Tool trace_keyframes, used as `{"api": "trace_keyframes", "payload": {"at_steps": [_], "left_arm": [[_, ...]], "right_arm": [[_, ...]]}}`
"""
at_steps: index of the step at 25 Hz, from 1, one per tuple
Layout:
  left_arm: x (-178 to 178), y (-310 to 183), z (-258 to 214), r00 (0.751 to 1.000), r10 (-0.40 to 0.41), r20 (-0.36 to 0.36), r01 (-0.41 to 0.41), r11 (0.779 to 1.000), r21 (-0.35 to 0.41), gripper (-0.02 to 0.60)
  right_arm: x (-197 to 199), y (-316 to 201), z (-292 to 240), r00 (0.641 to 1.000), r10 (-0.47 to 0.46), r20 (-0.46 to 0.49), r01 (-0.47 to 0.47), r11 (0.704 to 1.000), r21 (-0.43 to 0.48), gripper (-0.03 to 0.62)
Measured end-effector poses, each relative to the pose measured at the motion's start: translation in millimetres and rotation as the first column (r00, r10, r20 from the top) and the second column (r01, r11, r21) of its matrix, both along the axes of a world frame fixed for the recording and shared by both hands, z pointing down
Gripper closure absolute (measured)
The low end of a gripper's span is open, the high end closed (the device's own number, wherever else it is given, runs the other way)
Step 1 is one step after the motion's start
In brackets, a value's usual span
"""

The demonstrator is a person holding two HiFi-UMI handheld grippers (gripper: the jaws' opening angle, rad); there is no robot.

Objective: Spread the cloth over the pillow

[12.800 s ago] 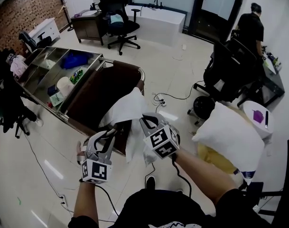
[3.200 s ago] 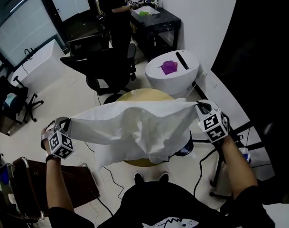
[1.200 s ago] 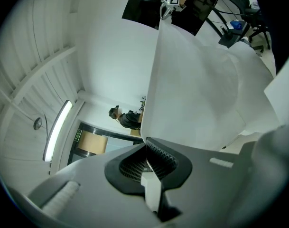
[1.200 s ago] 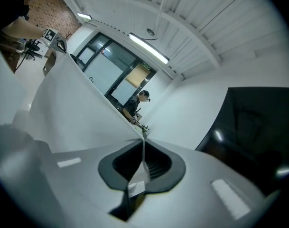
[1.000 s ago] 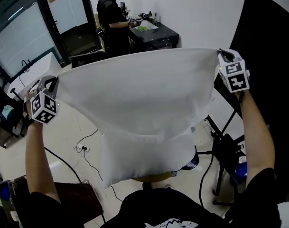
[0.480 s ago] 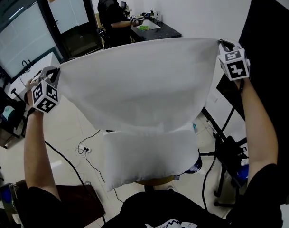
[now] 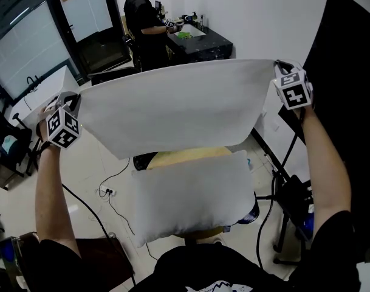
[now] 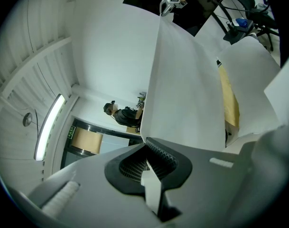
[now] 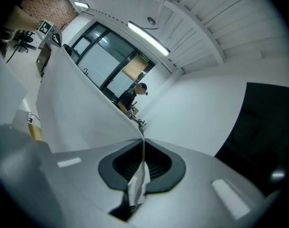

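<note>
The white rectangular fabric cloth (image 7: 172,105) hangs taut in the air, its long axis side to side, above and beyond the plump white rectangular pillow (image 7: 194,196), which lies the same way just before us. Our left gripper (image 7: 72,102) is clenched on its left corner and our right gripper (image 7: 277,67) on its right, both about equally far from the pillow. The pillow sits below and nearer us than either pair of jaws, so we judge a lowering toward ourselves comes next.
</note>
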State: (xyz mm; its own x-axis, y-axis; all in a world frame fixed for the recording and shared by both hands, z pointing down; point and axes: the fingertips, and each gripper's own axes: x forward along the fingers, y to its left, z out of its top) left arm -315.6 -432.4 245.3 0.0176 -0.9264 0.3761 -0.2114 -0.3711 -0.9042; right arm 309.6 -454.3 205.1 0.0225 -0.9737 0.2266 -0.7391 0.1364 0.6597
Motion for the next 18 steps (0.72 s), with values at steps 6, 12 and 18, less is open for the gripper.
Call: {"api": "trace_keyframes", "payload": {"at_steps": [6, 12, 18], "left_arm": [[-0.5, 2.5, 35.8, 1.000, -0.013, -0.026, 0.012, 0.998, -0.059, 0.581], [2.5, 8.5, 68.0, 0.999, -0.018, -0.041, 0.013, 0.994, -0.109, 0.581], [8.3, 20.7, 93.6, 0.999, -0.004, -0.047, -0.003, 0.989, -0.147, 0.581]], "right_arm": [[-0.7, -2.3, 43.8, 1.000, 0.005, 0.005, -0.005, 0.998, -0.066, 0.585], [2.1, -2.6, 73.0, 1.000, 0.006, -0.005, -0.007, 0.993, -0.117, 0.583], [8.7, 8.4, 93.7, 1.000, -0.006, 0.005, 0.007, 0.990, -0.141, 0.583]]}}
